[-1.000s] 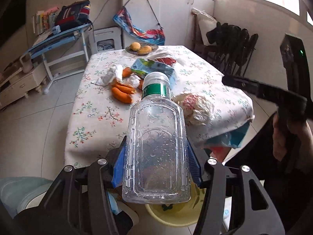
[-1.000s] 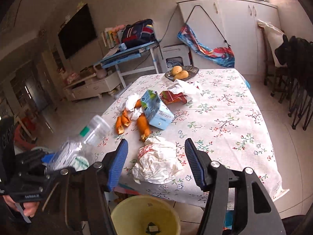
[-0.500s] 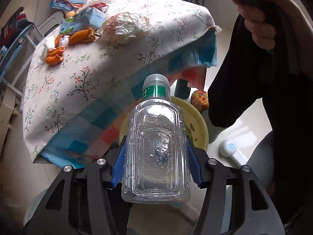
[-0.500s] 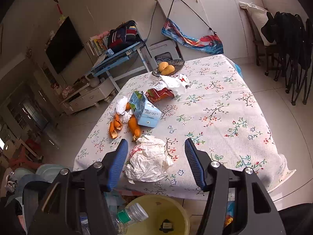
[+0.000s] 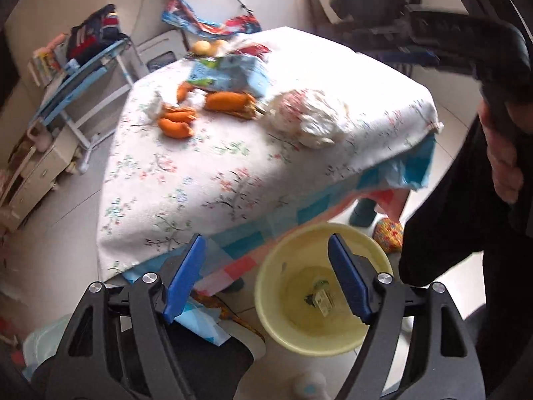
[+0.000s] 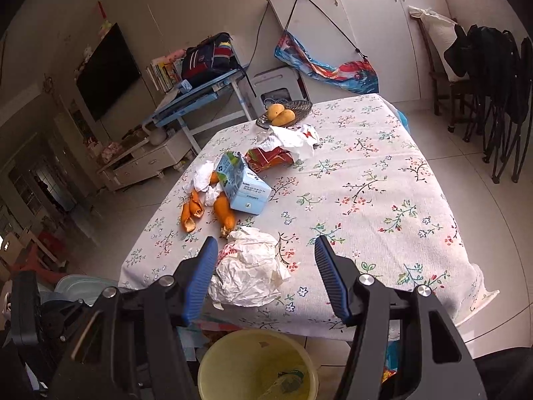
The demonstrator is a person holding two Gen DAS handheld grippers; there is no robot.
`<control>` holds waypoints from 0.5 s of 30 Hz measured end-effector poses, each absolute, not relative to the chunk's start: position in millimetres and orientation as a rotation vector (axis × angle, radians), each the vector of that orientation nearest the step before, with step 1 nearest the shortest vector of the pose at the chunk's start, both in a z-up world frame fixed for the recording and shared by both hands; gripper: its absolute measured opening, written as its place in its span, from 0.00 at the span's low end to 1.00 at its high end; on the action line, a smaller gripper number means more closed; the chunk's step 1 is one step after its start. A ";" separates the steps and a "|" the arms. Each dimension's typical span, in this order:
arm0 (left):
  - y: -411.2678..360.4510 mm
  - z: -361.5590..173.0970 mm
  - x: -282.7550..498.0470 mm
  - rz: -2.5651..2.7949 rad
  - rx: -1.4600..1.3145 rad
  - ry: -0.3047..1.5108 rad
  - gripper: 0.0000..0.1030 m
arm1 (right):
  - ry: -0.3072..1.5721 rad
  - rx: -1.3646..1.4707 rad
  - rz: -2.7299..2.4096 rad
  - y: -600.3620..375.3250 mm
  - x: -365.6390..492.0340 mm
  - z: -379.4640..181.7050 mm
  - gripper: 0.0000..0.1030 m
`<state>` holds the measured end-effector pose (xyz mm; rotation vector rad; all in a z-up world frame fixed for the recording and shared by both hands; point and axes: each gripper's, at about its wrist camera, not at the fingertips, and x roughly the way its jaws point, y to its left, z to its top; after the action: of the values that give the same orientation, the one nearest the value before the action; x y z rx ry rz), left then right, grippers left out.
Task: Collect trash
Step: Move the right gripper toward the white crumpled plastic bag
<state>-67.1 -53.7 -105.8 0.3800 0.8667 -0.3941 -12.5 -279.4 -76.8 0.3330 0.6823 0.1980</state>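
Observation:
My left gripper (image 5: 265, 243) hangs over the yellow bin (image 5: 266, 286) beside the table, its jaws opening with nothing between them. The clear plastic bottle (image 5: 319, 297) with the green label lies inside the bin (image 6: 206, 363), also seen as the bottle (image 6: 283, 383) in the right wrist view. My right gripper (image 6: 265, 243) stands open above the table's near edge; a crumpled white paper ball (image 6: 246, 273) lies on the cloth between its fingers, untouched. Farther back lie orange peels (image 6: 191, 211), a blue carton (image 6: 245, 186), a red wrapper (image 6: 269, 158) and a white plastic bag (image 6: 293, 138).
A floral cloth covers the table (image 6: 383, 200). A dark basket with two mangoes (image 6: 283, 115) stands at the far edge. Dark folding chairs (image 6: 499, 106) stand to the right, a blue desk (image 6: 200, 96) to the left. A person's hand (image 5: 503, 163) holds the other gripper.
The left gripper swung down beside the table over the bin, opened and let the bottle go; the bottle now lies in the bin. The right gripper has stayed over the paper ball.

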 end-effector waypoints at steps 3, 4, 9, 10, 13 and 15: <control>-30.4 -89.3 -52.0 -0.291 0.248 0.821 0.76 | 0.680 0.314 0.199 -276.9 -12.6 -76.2 0.57; -22.3 -85.5 -47.8 -0.263 0.203 0.814 0.76 | 0.680 0.308 0.199 -275.6 -12.6 -76.2 0.57; 10.2 -75.5 -34.4 -0.138 0.053 0.789 0.77 | 0.682 0.283 0.199 -271.1 -12.4 -75.9 0.57; 14.1 -74.4 -33.2 -0.119 0.039 0.783 0.77 | 0.683 0.277 0.199 -270.1 -12.5 -76.0 0.57; 22.1 -72.9 -30.8 -0.084 0.011 0.767 0.78 | 0.685 0.258 0.202 -266.6 -12.5 -76.0 0.58; 23.1 -72.2 -30.4 -0.067 0.008 0.755 0.79 | 0.686 0.242 0.202 -263.4 -12.4 -75.8 0.59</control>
<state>-30.4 23.1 -72.2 0.0078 0.7545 -0.0671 -12.4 -263.4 -75.8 0.2417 0.6858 0.2019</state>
